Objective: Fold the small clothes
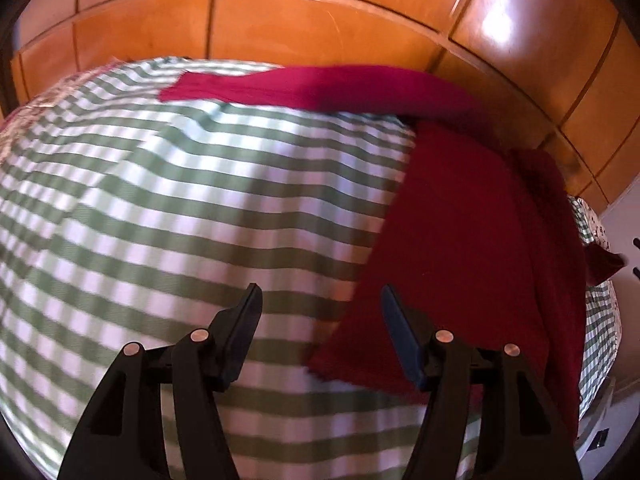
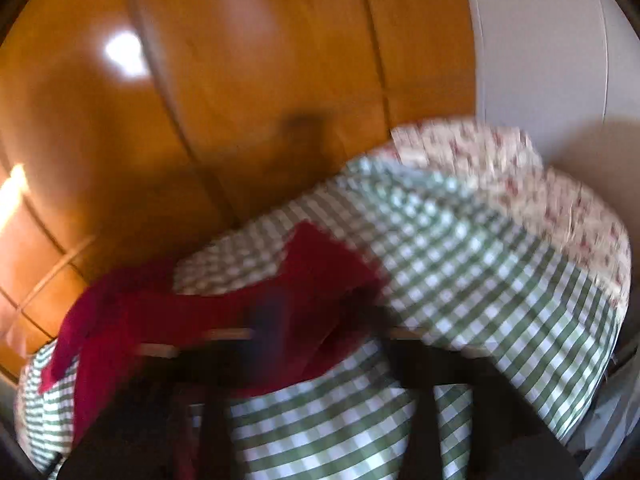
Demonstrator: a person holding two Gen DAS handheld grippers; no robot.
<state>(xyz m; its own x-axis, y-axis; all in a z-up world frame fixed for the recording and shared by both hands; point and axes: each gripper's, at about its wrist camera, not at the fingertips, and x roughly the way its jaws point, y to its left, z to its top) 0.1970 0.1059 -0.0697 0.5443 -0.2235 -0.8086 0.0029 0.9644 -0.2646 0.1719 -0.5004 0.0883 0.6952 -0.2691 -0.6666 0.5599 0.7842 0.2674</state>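
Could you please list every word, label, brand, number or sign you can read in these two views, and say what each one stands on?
There is none to read.
The red garment shows no tag or print.
The green checked cover carries only its pattern, and its flowered border is blurred.
The wooden panels are bare.
The left gripper bears no marking; the right-wrist view is too blurred to settle any small print.

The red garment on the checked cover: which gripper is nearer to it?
Left, as far as the blur lets me judge. The left gripper hangs open at the red garment hem. The right gripper, badly blurred, looks open, nothing visibly clamped.
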